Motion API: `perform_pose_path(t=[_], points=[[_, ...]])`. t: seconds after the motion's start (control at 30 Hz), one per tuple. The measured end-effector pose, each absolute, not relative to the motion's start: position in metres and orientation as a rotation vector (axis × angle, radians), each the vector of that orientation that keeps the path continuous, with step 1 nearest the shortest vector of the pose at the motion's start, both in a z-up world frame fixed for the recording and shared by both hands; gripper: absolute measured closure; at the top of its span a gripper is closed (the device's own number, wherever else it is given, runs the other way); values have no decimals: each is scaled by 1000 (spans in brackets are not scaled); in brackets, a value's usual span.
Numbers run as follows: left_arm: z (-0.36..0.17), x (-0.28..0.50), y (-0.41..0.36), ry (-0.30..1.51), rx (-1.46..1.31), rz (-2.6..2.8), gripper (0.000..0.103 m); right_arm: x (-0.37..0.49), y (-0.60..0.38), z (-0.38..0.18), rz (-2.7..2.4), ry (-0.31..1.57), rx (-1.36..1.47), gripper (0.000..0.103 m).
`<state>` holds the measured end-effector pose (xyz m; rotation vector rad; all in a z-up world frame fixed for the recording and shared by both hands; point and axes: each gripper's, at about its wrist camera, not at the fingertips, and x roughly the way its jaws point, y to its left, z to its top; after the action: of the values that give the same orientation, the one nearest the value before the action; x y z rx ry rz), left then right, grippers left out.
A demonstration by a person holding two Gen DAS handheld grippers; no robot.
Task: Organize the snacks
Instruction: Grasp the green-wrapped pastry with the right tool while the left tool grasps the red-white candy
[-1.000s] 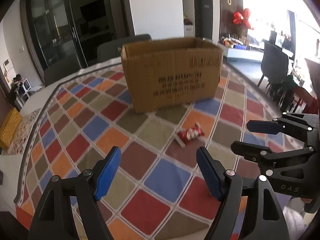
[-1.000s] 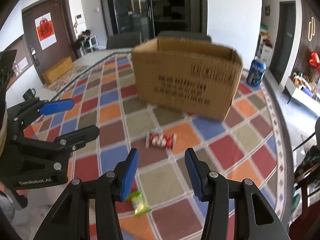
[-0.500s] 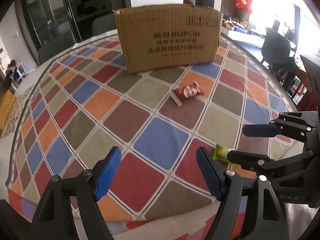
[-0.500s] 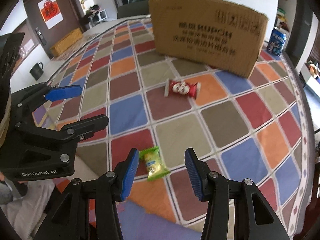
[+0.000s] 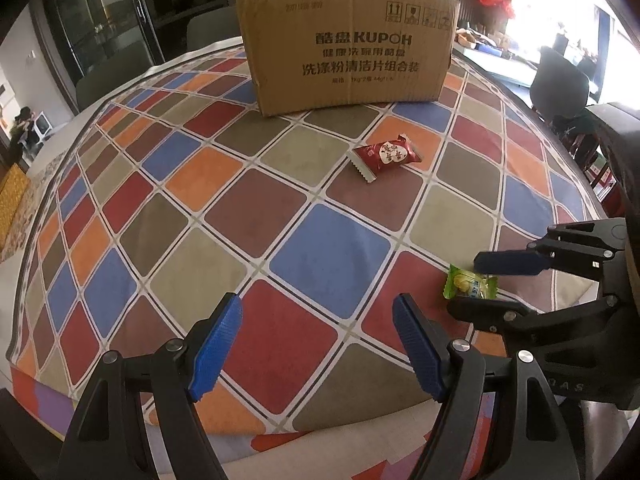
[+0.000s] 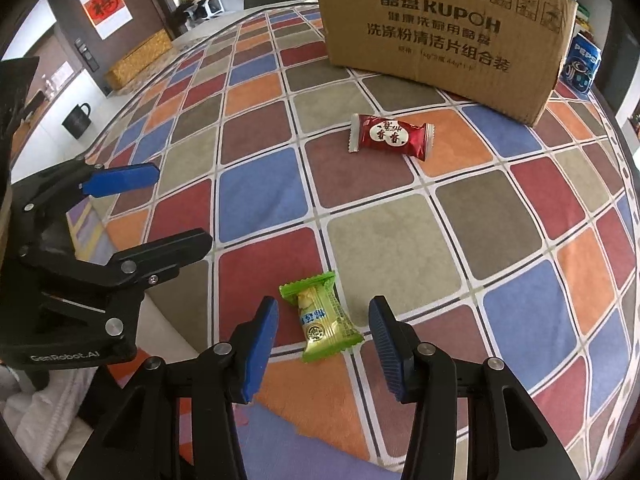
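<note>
Green foil marks the nearer of two snacks: a small green snack packet (image 6: 323, 317) lies flat on the checked tablecloth (image 6: 264, 196) close to the near edge of the table, on a dark red square. The right tool (image 6: 323, 344) hovers low over it with both blue pads spread wide, released, one pad to each side of the packet and neither touching it. In the left wrist view the same green snack packet (image 5: 470, 286) shows between the two fingers of the right tool (image 5: 466, 280), which reaches in from the right.

The left tool (image 5: 318, 344) is released too, its jaws parted over a red square near the table's front edge, with nothing between them. From the right wrist view the left tool (image 6: 176, 208) sits to the left of the green packet and apart from it.

Farther in, a red snack packet (image 6: 389, 137) with a white printed emblem lies on the cloth, partly on an orange square, well apart from the green one. Beyond it stands a brown cardboard box (image 6: 444, 28) printed with KUPOH and Chinese characters; the red snack packet (image 5: 386, 157) rests near the box's front face without touching it. A blue Pepsi can (image 6: 580, 65) stands at the far right, just beside the box's right corner.
</note>
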<state>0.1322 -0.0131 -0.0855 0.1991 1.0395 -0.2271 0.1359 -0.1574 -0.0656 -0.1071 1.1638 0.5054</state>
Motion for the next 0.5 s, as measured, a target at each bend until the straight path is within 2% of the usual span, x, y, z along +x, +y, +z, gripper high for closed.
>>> perform_pose_path(t=[0.03, 0.1, 0.23, 0.5], points=[[-86, 133, -13, 1041, 200, -227, 26, 136, -158, -66, 508, 1165, -104, 64], [-88, 133, -14, 1045, 201, -229, 26, 136, -157, -67, 509, 1162, -106, 65], [-88, 135, -16, 1044, 205, -237, 26, 136, -156, -67, 513, 1155, -118, 78], [-85, 144, -22, 1015, 229, -269, 26, 138, -160, -65, 505, 1146, -68, 79]])
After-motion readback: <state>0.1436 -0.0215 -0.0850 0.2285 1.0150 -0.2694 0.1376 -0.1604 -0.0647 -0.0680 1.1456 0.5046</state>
